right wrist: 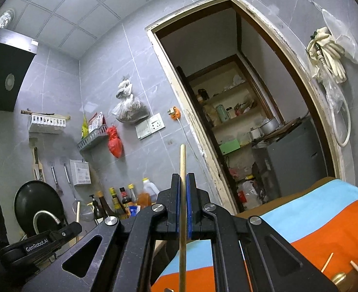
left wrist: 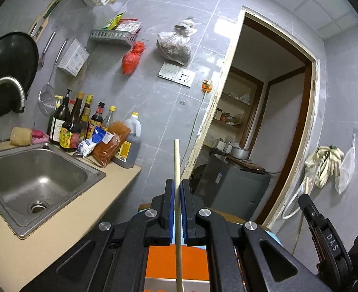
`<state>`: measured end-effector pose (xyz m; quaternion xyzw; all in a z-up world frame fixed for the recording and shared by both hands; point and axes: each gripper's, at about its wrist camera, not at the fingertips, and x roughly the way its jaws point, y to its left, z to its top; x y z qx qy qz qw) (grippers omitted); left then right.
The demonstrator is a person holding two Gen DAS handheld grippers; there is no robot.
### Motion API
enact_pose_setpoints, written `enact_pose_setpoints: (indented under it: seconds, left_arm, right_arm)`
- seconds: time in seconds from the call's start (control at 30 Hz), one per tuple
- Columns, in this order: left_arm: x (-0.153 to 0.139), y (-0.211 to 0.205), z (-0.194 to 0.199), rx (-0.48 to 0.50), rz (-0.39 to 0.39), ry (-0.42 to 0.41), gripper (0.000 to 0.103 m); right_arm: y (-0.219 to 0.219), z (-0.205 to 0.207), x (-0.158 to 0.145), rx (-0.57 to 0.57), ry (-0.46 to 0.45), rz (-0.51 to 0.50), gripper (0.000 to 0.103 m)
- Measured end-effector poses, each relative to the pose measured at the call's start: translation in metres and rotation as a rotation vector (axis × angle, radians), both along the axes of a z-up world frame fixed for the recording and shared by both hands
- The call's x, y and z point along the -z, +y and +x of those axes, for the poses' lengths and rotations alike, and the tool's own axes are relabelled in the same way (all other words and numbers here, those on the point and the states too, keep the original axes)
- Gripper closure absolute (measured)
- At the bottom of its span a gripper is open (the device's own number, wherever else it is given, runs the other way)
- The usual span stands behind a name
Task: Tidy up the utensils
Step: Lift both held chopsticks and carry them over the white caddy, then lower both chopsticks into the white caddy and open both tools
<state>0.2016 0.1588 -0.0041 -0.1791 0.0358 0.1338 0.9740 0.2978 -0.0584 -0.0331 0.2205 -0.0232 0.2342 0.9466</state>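
Note:
My left gripper (left wrist: pixel 177 182) is shut on a pale wooden chopstick (left wrist: pixel 177 160); the stick runs up between the blue pads and its tip stands against the grey tiled wall. My right gripper (right wrist: pixel 183 176) is shut on another chopstick (right wrist: pixel 183 160), more golden in tone, which also pokes up past the fingertips. Below both grippers lies an orange and light-blue striped cloth (right wrist: pixel 325 209). At its lower right edge lie several small wooden sticks (right wrist: pixel 327 262). The left gripper's body (right wrist: pixel 45 241) shows at the lower left of the right wrist view.
A steel sink (left wrist: pixel 37 177) with a curved tap (left wrist: pixel 6 92) sits in the beige counter (left wrist: pixel 86 202) on the left, with sauce bottles (left wrist: pixel 69 124) and bags behind it. Baskets, a black pan and ladles hang on the wall. An open doorway (right wrist: pixel 240 112) leads to a storage room.

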Motion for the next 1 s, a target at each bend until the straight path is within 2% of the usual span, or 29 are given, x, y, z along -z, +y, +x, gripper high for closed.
enact_pose_setpoints:
  seconds: [0.13,0.57,0.63,0.73,0.83,0.9,0.97,1.0]
  left_arm:
    - [0.002,-0.003,-0.001,0.007,0.026,0.007,0.098]
    - [0.007,-0.002,-0.004,0.063,-0.001,0.097,0.098]
    - [0.007,-0.002,-0.005,0.076,-0.007,0.112,0.098]
    - [0.006,-0.003,-0.005,0.096,-0.012,0.147,0.096]
    - [0.004,-0.006,-0.005,0.124,-0.022,0.173,0.088]
    - [0.001,-0.008,-0.007,0.139,-0.030,0.183,0.069]
    - [-0.002,-0.010,-0.008,0.146,-0.040,0.181,0.060]
    - [-0.004,-0.011,-0.009,0.146,-0.041,0.184,0.060]
  right_arm:
    - [0.000,0.003,0.006,-0.006,0.021,-0.003,0.099]
    - [-0.004,0.005,0.012,-0.040,0.078,-0.042,0.098]
    - [-0.004,0.004,0.012,-0.047,0.091,-0.059,0.096]
    - [-0.006,0.004,0.012,-0.062,0.120,-0.071,0.084]
    - [-0.009,0.002,0.011,-0.069,0.140,-0.081,0.081]
    - [-0.012,0.000,0.010,-0.070,0.152,-0.092,0.079]
    - [-0.018,-0.003,0.006,-0.066,0.163,-0.101,0.076]
    - [-0.020,-0.004,0.004,-0.063,0.164,-0.103,0.074]
